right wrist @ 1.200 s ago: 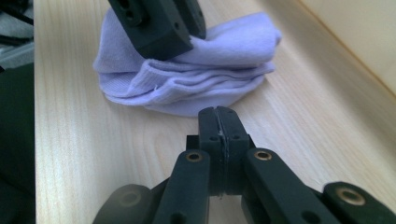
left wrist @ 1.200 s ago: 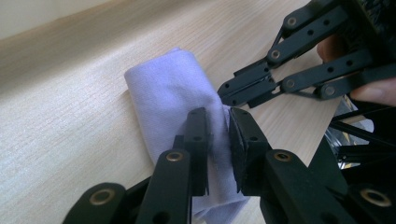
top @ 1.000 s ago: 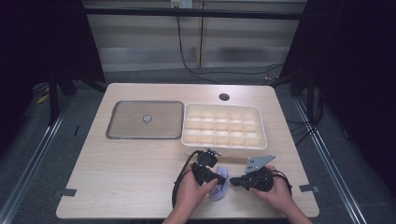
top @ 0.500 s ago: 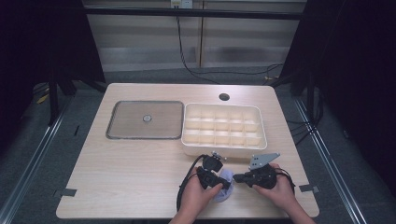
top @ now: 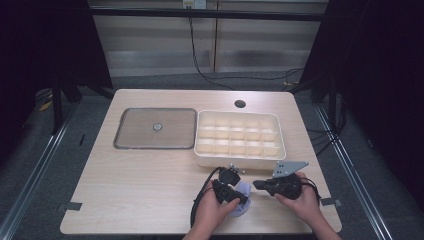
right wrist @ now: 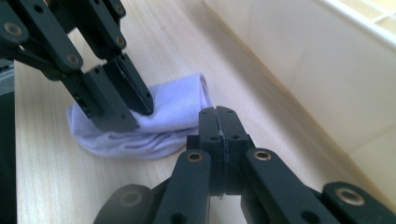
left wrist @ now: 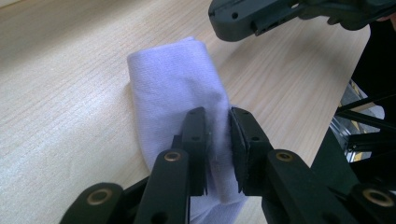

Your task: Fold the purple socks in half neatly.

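A pale lilac folded cloth [top: 245,192] lies on the wooden table near its front edge, just before the cream box. My left gripper [left wrist: 218,116] is shut on the cloth [left wrist: 170,79], pinching a fold between its pads. In the right gripper view the left gripper [right wrist: 135,105] comes down onto the cloth [right wrist: 180,109] from the upper left. My right gripper [right wrist: 218,112] is shut with nothing in it, its tips close beside the cloth's right end. From above, the right gripper [top: 256,185] points left toward the left gripper [top: 238,194].
A cream box [top: 202,150] divided into several empty compartments stands just behind the hands. A flat grey tray [top: 130,131] with a small round knob lies to its left. A cable hole [top: 240,104] is at the back. The table's front edge is close.
Both hands and the cloth have shifted slightly to the right and toward the front edge. The left grip on the cloth is the same, and the right jaws stay shut.
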Available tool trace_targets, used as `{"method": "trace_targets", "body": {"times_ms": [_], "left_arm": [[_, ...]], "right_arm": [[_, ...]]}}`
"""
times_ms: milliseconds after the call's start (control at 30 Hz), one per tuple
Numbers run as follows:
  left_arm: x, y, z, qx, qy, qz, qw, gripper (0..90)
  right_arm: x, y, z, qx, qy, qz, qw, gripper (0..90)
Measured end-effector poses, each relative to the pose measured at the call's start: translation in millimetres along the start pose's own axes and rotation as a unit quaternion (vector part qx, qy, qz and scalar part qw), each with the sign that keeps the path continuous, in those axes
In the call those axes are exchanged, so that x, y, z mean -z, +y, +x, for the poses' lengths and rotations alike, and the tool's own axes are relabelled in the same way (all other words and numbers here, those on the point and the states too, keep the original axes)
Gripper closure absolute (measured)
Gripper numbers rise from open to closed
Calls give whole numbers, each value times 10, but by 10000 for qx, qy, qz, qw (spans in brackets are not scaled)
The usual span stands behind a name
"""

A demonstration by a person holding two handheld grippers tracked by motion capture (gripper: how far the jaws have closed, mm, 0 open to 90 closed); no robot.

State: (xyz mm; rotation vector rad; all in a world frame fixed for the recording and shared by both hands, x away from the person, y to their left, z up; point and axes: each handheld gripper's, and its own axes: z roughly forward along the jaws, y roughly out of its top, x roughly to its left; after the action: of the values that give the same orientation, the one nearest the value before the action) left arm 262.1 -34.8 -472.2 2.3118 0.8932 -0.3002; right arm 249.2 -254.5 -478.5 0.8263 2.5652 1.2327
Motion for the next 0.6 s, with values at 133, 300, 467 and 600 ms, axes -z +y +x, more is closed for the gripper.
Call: {"method": "trace_targets", "body": {"times_ms": [133,300,467,600], "left_arm": [[1,-3,-19,-67,62,21,10000,769],[-5,-7,-30,-118,90,21,9999,769],[-27,7,-46,-150,71,20,9999,773],[-34,13,-55,-183,90,22,9998,773]], "right_arm": [[3,68,27,38,-13,-129,9999,900],[-3,118,78,147,9,-117,9998,900],[11,166,93,192,-5,-184,9996,900],[-19,186,105,212,61,-160,9996,900]]}}
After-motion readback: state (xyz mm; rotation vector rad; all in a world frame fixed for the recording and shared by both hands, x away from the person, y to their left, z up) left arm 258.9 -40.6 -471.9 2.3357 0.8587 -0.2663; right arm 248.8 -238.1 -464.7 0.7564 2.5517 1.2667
